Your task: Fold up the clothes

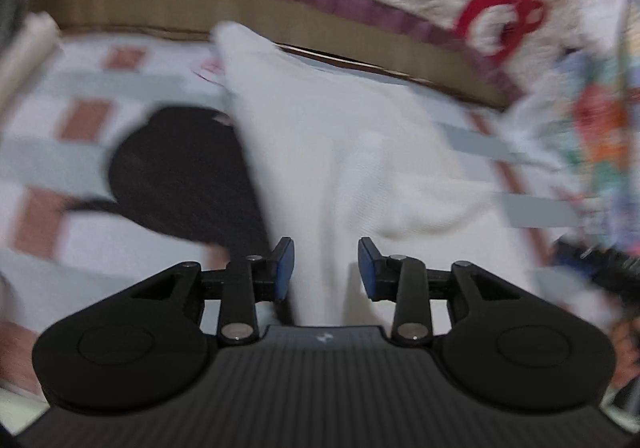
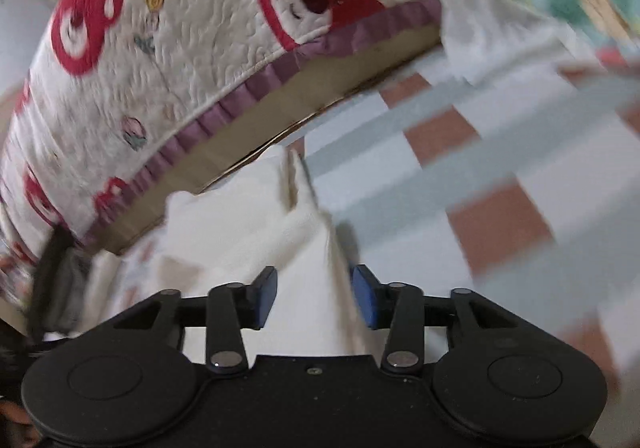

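So the white garment [image 1: 332, 151] is the landmark here, it's lying rumpled on a checked sheet [image 1: 84, 119] with pale grey bands and brownish squares. In the left wrist view the left gripper [image 1: 326, 268] sits right at the near end of that garment, jaws apart, and a strip of the white cloth runs back between the blue pads [image 1: 285, 268]. There's a visible gap on both sides, so the pads aren't pinching it. Just left of the garment, partly tucked under its edge, is a dark garment [image 1: 180, 175].

Same deal in the right wrist view: the right gripper [image 2: 314, 296] is at the near edge of the white garment [image 2: 256, 215], jaws apart, a peaked fold of cloth rising between the pads [image 2: 366, 298]. It brushes close to the right-hand pad, but whether it actually touches is hard to call through the blur.

Beyond the garment there's a quilt [image 2: 168, 59] with red bear faces and a purple ruffled trim, plus a tan cardboard-looking edge [image 1: 248, 15] under it. Both grippers tilt down toward the sheet, and the right view is rolled quite a bit. Everything's motion-blurred.
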{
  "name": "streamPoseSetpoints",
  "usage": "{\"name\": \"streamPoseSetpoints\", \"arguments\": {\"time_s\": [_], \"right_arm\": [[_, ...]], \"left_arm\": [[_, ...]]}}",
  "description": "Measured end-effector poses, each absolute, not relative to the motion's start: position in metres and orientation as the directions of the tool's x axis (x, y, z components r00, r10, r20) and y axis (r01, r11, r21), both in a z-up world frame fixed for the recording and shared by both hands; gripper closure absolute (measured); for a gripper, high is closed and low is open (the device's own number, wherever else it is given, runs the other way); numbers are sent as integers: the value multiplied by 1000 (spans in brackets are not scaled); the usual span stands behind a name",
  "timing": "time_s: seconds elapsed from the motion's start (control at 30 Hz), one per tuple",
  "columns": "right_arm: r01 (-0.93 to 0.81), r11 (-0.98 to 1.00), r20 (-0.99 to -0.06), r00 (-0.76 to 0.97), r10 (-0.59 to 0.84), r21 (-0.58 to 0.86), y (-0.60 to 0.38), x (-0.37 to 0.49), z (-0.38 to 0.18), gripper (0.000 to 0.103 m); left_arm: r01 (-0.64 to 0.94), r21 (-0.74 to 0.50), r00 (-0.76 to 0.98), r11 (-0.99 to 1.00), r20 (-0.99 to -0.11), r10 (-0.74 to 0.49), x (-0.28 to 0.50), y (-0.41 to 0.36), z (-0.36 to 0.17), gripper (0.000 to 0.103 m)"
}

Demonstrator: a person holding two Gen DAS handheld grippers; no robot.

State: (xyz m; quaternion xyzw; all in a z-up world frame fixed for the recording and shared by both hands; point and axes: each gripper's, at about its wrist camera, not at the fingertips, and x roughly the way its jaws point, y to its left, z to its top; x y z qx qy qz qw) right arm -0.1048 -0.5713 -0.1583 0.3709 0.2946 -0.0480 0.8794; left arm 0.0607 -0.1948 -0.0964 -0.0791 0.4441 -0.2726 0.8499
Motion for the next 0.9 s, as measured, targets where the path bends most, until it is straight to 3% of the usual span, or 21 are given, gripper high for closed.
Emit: {"name": "streamPoseSetpoints", "arguments": {"time_s": [0.1,0.3,0.47,0.57,0.63,0.7,0.83,0.87,0.9], "right_arm": [[350,667,-573,807,142,658,-555,-141,-162,55],[427,507,-584,787,199,749,-526,-175,-193,55],[451,461,-582,790,194,765,-510,-164,-215,54],[462,440,-577,799,171,770,-507,-158,-218,47],[462,428,-569,806,163,777,-507,-154,-219,41],[453,428,-557,816,155,782,-508,-149,-220,37],[435,459,-520,851,71,775,-513,-128,-226,37],[437,483,-520,853,45,759,-514,-121,-225,46],[437,513,-521,853,23,739,-513,-118,-222,81]], "left_arm": [[467,-421,398,777,-685,-610,50,-195,-110,57],[586,-469,264,661,-661,-702,15,-189,-132,60],[668,-410,258,621,-655,-710,4,-194,-139,55],[660,-447,242,604,-635,-734,14,-198,-146,48],[673,-467,211,574,-622,-754,17,-200,-151,50],[683,-436,213,586,-648,-731,13,-200,-151,96],[698,-403,207,592,-678,-705,-7,-191,-134,99],[708,-392,208,588,-680,-704,-14,-186,-128,100],[707,-395,204,587,-680,-704,-18,-182,-126,102]]}}
